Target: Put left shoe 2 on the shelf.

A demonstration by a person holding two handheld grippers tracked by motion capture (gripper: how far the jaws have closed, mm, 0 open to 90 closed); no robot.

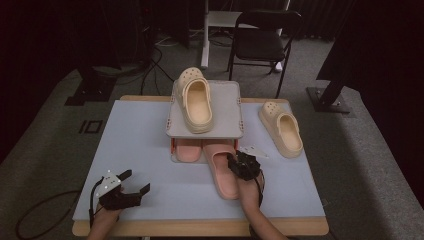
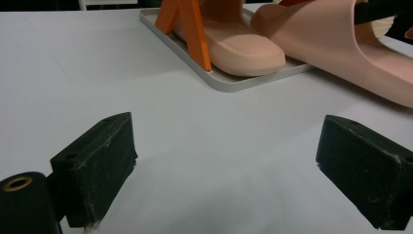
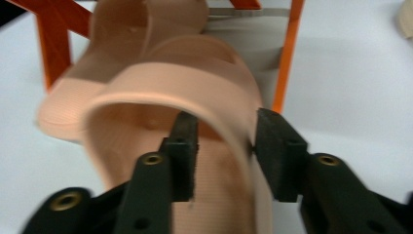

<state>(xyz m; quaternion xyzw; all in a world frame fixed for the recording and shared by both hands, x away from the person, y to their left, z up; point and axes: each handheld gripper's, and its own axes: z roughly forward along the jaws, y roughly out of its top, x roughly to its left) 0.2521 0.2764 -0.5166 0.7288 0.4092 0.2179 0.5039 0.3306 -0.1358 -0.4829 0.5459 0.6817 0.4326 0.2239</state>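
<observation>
A pink slide (image 1: 223, 175) lies half out of the rack's lower tray (image 2: 234, 83), heel toward the table's front edge. My right gripper (image 1: 241, 162) is at its strap (image 3: 195, 92): one pad inside the strap, the other outside, with a small gap, so the jaws stand open around it. The second pink slide (image 1: 186, 149) rests on the lower tray under the grey shelf (image 1: 225, 107). One cream clog (image 1: 196, 102) sits on top of that shelf. My left gripper (image 1: 136, 181) hovers open over the bare mat at the front left, with nothing between its pads (image 2: 97, 156).
A second cream clog (image 1: 282, 130) lies on the mat right of the rack. Orange legs (image 3: 287, 63) hold up the shelf beside the slide. A black chair (image 1: 260, 42) and stands are on the floor behind the table.
</observation>
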